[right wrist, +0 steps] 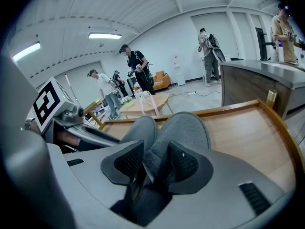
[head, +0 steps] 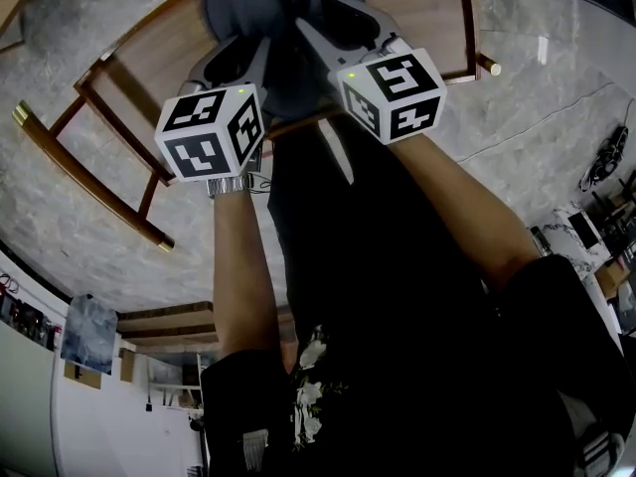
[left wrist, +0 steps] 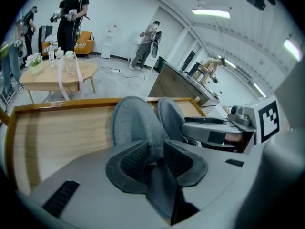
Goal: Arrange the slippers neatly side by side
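Note:
Two grey felt slippers lie side by side, toes away from me, on a wooden table (left wrist: pixel 57 132). The left slipper (left wrist: pixel 136 123) has its heel rim between the pads of my left gripper (left wrist: pixel 156 159), whose jaws stand apart with a gap beside the fabric. The right slipper (right wrist: pixel 186 130) has its heel rim between the spread pads of my right gripper (right wrist: pixel 155 161), not pinched. In the head view both grippers, left (head: pixel 237 60) and right (head: pixel 338 23), reach close together over the slippers (head: pixel 243 3). Each gripper view shows the other gripper alongside.
The table has a raised wooden rim (right wrist: pixel 279 128) and legs with brass tips (head: pixel 20 113) on a grey marbled floor. Several people stand far back near a small round table (left wrist: pixel 52 75) and a long counter (left wrist: pixel 181 85).

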The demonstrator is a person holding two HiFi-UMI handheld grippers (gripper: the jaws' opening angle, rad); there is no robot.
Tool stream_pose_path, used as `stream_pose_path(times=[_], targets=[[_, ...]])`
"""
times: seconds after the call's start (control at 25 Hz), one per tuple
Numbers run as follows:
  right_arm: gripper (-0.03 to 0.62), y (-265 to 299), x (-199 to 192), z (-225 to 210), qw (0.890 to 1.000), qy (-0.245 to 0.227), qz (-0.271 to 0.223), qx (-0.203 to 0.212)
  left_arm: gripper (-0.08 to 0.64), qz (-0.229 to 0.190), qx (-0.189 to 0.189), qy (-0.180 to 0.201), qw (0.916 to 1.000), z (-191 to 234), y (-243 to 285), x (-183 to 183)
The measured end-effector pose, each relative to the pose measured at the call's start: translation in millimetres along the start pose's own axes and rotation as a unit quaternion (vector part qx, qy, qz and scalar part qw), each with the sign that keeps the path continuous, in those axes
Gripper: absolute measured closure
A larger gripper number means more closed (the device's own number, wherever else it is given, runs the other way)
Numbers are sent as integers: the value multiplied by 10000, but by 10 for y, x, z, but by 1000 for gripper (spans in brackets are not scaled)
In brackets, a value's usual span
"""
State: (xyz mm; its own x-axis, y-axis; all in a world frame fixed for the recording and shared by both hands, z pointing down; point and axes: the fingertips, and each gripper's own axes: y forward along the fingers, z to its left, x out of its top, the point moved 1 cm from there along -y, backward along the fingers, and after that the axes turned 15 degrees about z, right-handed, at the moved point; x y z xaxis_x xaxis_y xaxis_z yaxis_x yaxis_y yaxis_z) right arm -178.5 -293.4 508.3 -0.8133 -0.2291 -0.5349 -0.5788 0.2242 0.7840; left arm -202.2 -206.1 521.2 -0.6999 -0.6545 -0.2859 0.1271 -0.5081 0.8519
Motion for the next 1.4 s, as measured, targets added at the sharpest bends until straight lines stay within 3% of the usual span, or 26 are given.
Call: stream_pose_path(times=[0.24, 0.4, 0.56, 0.68, 0.88, 0.96, 1.04, 1.2, 1.4], targets=[[434, -360, 89, 63, 9987, -378, -159, 295, 489, -559, 470, -279, 9969, -124, -282, -42], [442, -543, 185, -108, 9963, -716, -271, 394, 509, -847, 372, -568, 9941, -278, -180, 61], [484, -783, 212, -138, 9934, -932, -374, 550, 511, -999, 218, -553, 9932, -462, -225, 114], [570, -1097, 242, -159, 9920, -909, -686, 536, 541, -1368, -14, -319, 9901, -715, -536, 184], [594, -1625, 347, -98, 9880, -837, -1249, 367, 557, -1921, 361, 648, 9786, -1067, -1242, 153], [594, -1815, 433, -10, 9852, -757, -1524, 216, 557, -2243, 455, 864, 9696, -1124, -1553, 207], [594, -1982, 556, 149, 9802, -857, -1782, 59, 557, -2628, 721, 1191, 9548, -1172, -1895, 302], [594, -2331, 782, 479, 9622, -1374, -2339, -257, 557, -3265, 1595, 2061, 9086, -1346, -2462, 470], [594, -2655, 951, 822, 9417, -1830, -2772, -532, 557, -3945, 1804, 2145, 8751, -1452, -2930, 478]])
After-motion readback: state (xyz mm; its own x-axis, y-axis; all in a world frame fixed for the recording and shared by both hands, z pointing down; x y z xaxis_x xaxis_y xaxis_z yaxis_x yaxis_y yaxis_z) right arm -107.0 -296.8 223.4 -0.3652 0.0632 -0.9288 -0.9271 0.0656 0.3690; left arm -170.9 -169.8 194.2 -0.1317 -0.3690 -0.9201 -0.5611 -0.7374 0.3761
